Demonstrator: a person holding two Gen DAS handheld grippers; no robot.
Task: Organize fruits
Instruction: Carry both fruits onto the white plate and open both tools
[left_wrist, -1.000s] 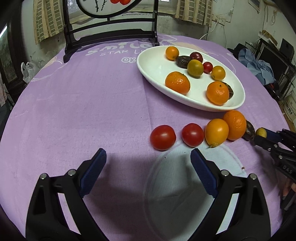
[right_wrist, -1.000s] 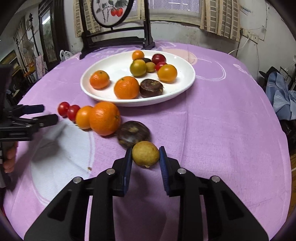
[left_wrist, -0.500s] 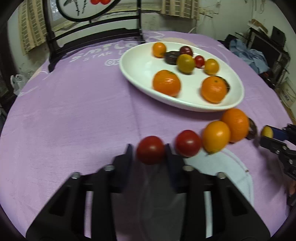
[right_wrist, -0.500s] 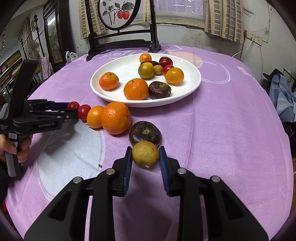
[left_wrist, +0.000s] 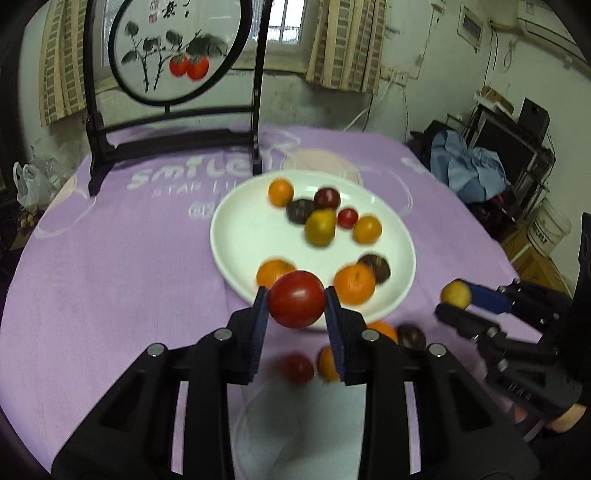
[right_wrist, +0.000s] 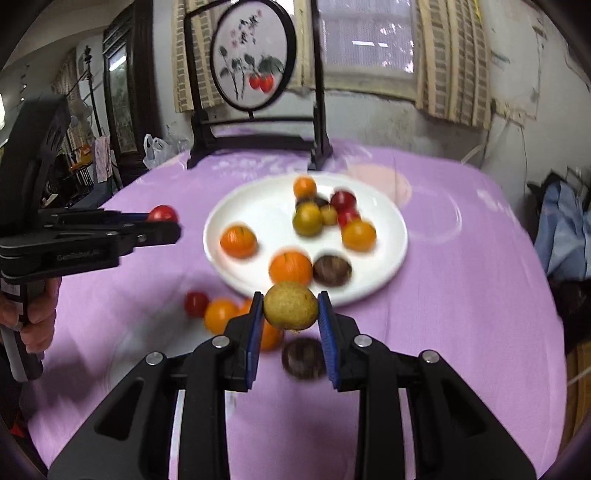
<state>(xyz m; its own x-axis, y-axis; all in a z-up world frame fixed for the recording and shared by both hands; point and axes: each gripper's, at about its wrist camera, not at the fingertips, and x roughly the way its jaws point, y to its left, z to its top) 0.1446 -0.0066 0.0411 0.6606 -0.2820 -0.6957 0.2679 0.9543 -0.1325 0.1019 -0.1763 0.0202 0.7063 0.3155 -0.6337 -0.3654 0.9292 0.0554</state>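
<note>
The left gripper (left_wrist: 296, 309) has its jaws closed on a red tomato (left_wrist: 296, 299), blue pads pressed to either side, and the fruit hangs in the air above the near rim of the white plate (left_wrist: 240, 236). The right gripper (right_wrist: 290, 313) clamps a yellow-green fruit (right_wrist: 290, 305) the same way – jaws narrowed to its width, lifted clear of the cloth, just short of the plate's near edge.

On the plate lie several oranges, a few dark brown fruits, small red ones and a greenish-yellow one, all blurred. Near the plate, on the purple tablecloth (left_wrist: 110, 258) covering the tabletop, a second red tomato (right_wrist: 196, 303), an orange tomato (right_wrist: 221, 314), a large orange (right_wrist: 271, 334) partly hidden by the right gripper, and a dark brown fruit (right_wrist: 303, 357) sit close together. At the far side stands a black-framed round screen (left_wrist: 173, 51) painted with red fruit; beyond it are curtained windows, and blue clothing (left_wrist: 469, 166) lies at the right.

A second ago the left jaws were wide open, low over the cloth, with this tomato resting beside its neighbours – now it is gripped and raised. The yellow-green fruit, already pinched then, has also left the cloth.
</note>
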